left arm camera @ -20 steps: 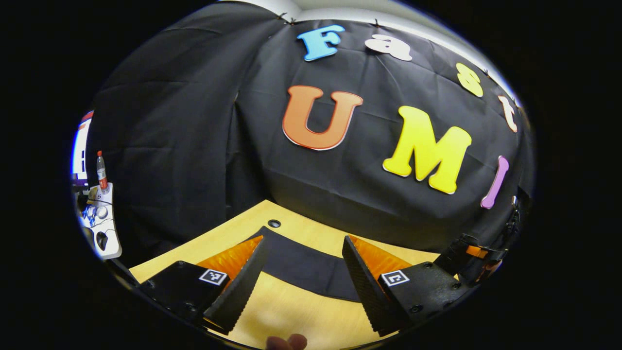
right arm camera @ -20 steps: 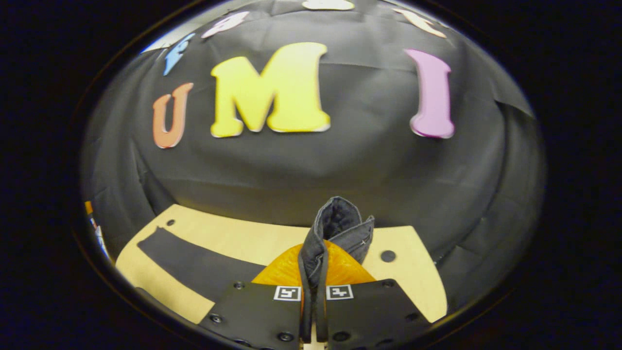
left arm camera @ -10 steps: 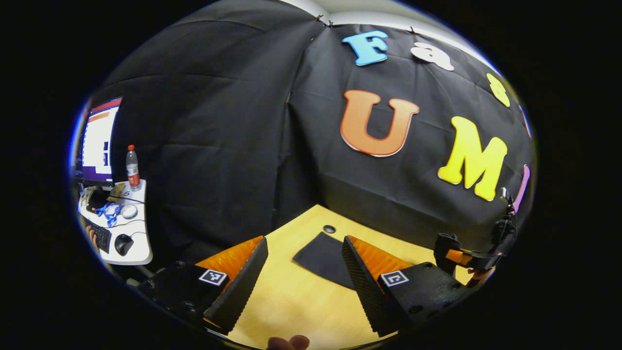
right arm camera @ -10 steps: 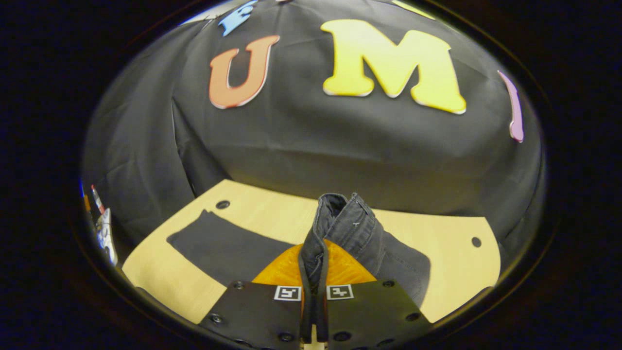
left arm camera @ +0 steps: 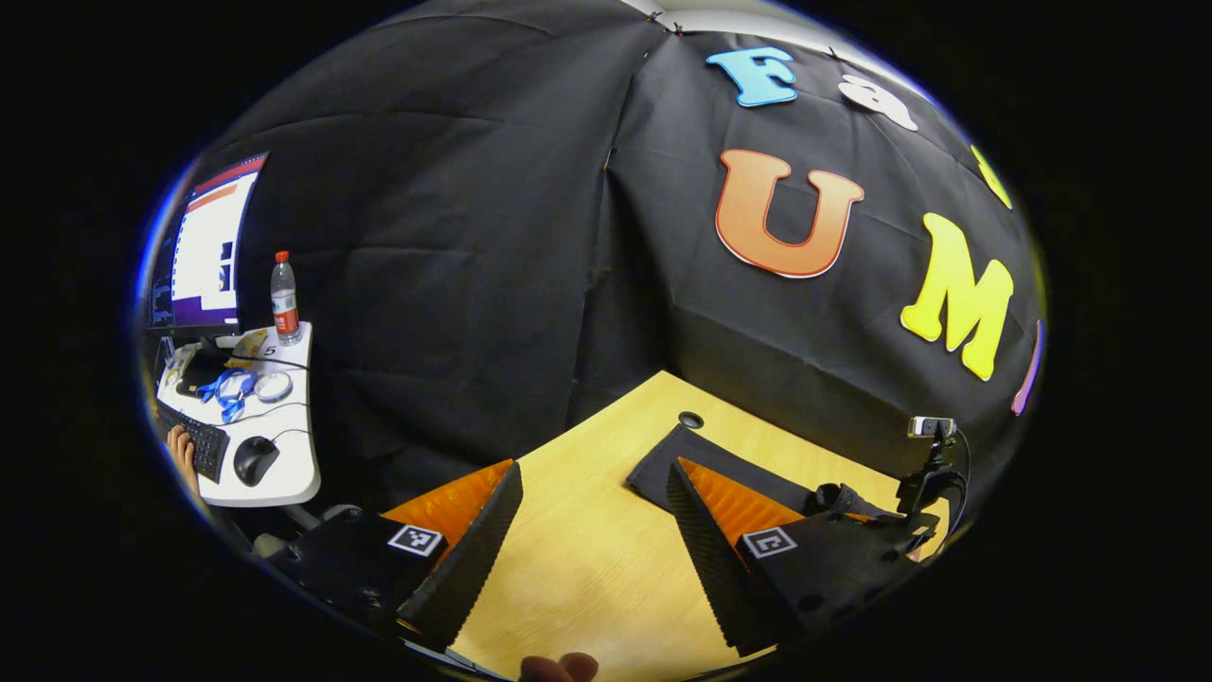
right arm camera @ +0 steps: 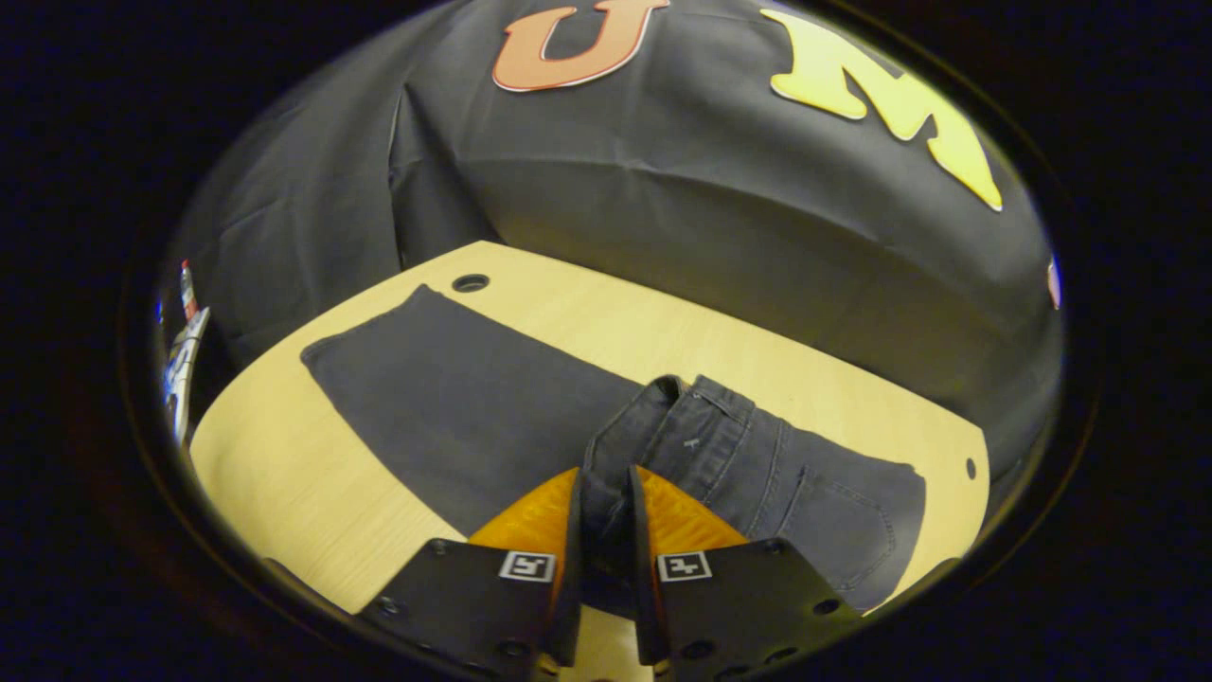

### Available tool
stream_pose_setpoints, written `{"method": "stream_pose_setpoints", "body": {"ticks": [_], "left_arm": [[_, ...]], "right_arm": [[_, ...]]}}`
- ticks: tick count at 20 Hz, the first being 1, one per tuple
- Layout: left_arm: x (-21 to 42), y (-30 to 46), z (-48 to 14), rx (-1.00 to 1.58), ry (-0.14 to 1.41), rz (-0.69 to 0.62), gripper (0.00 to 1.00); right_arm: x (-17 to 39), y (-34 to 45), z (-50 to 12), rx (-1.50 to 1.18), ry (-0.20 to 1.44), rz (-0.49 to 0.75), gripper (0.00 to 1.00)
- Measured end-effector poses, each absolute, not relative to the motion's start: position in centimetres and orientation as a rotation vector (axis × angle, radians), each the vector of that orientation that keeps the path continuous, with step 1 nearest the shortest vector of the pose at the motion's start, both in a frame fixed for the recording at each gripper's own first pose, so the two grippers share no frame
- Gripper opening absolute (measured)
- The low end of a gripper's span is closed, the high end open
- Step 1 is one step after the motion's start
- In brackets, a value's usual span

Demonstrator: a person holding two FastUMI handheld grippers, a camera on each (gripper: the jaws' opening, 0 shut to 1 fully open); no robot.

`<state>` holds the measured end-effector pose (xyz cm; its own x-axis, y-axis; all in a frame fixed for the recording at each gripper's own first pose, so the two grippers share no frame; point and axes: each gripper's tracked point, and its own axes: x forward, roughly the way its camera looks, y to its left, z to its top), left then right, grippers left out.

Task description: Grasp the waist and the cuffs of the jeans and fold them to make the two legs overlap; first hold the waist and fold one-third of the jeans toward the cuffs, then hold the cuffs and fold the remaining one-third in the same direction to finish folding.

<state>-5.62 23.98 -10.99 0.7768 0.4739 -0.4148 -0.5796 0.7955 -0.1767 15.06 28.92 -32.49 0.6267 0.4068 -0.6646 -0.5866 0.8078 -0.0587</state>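
Nearest in the right gripper view, right gripper (right arm camera: 606, 530) clamped on the waist (right arm camera: 663, 426) of the dark jeans (right arm camera: 473, 407), both fingers pressing the bunched denim between them. Beyond the waist, legs spread flat on the wooden table (right arm camera: 284, 474), cuffs toward the hole (right arm camera: 471, 282) at the table's far corner. In the left gripper view, left gripper (left arm camera: 592, 545) splayed wide above the table, holding nothing, a leg end just beyond. Off the table's left, a side desk (left arm camera: 284, 474) with a bottle (left arm camera: 283, 298) and monitor (left arm camera: 208, 246).
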Motion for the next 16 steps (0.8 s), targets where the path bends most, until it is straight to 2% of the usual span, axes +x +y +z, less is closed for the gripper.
{"method": "stream_pose_setpoints", "body": {"ticks": [1,5,6,9,11,13,16], "left_arm": [[-5.3,24.0,-11.2,-0.315,0.369,0.577,0.99],[-3.5,24.8,-11.7,-0.324,0.368,0.569,0.99],[-2.8,25.1,-11.5,-0.302,0.358,0.564,0.99],[-0.5,27.2,-10.8,-0.154,0.336,0.570,0.99],[1.4,27.5,-11.6,-0.174,0.342,0.542,0.99],[3.3,26.9,-13.0,-0.253,0.381,0.507,0.99],[5.7,24.3,-17.9,-0.535,0.564,0.472,0.99]], "right_arm": [[14.9,29.2,-31.8,-0.274,0.669,0.587,0.29],[13.6,28.8,-27.6,-0.200,0.618,0.622,0.89],[13.2,28.0,-26.0,-0.192,0.601,0.625,0.98],[12.0,25.0,-21.3,-0.207,0.527,0.644,0.98],[11.1,22.8,-18.7,-0.216,0.487,0.653,0.96],[10.3,20.5,-16.6,-0.226,0.465,0.645,0.96],[9.3,16.4,-14.3,-0.279,0.435,0.605,0.97]]}}
